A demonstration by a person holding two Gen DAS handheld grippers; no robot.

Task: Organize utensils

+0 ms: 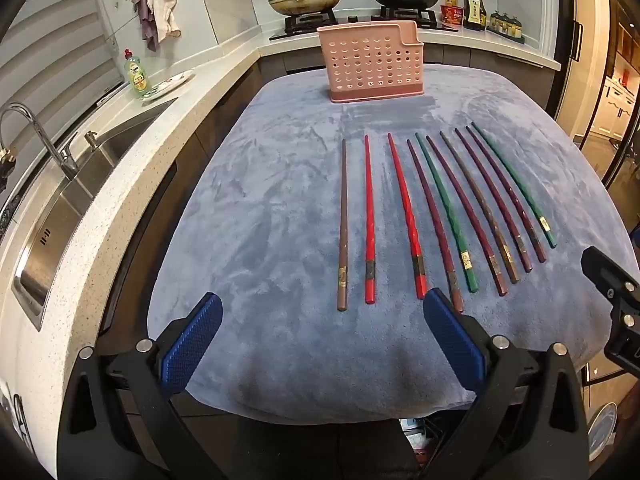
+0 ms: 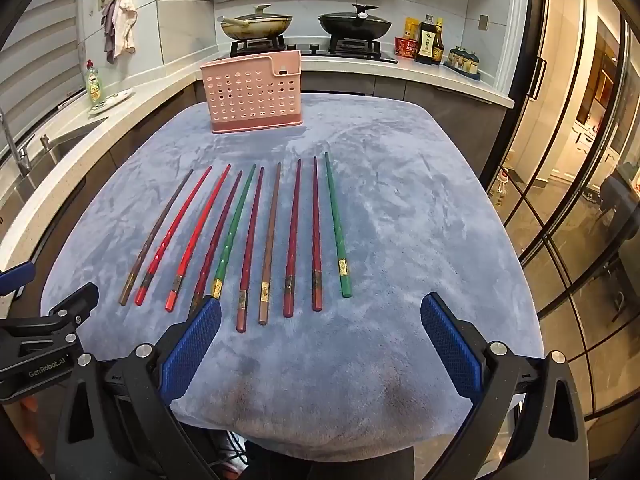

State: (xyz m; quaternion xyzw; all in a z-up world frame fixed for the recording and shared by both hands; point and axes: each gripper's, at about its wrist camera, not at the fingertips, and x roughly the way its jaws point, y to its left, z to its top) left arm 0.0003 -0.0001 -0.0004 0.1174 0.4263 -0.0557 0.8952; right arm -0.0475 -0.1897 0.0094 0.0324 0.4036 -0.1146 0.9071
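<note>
Several chopsticks lie side by side on a blue-grey cloth (image 1: pixel 260 216) (image 2: pixel 400 220): brown (image 1: pixel 343 224) (image 2: pixel 158 232), red (image 1: pixel 369 216) (image 2: pixel 176 232), maroon (image 2: pixel 294 236) and green (image 1: pixel 516 184) (image 2: pixel 335 220). A pink perforated utensil holder (image 1: pixel 372 64) (image 2: pixel 254 92) stands upright at the cloth's far edge. My left gripper (image 1: pixel 322 312) is open and empty, just short of the chopsticks' near ends. My right gripper (image 2: pixel 320 316) is open and empty, near the ends of the right-hand chopsticks. The right gripper's body shows in the left wrist view (image 1: pixel 612 280).
A counter with a steel sink (image 1: pixel 72 200) and faucet (image 1: pixel 36 132) runs along the left. A green soap bottle (image 1: pixel 137 74) stands behind the sink. Two pans (image 2: pixel 256 24) sit on the stove at the back, with sauce bottles (image 2: pixel 430 40). Glass doors (image 2: pixel 580 160) are on the right.
</note>
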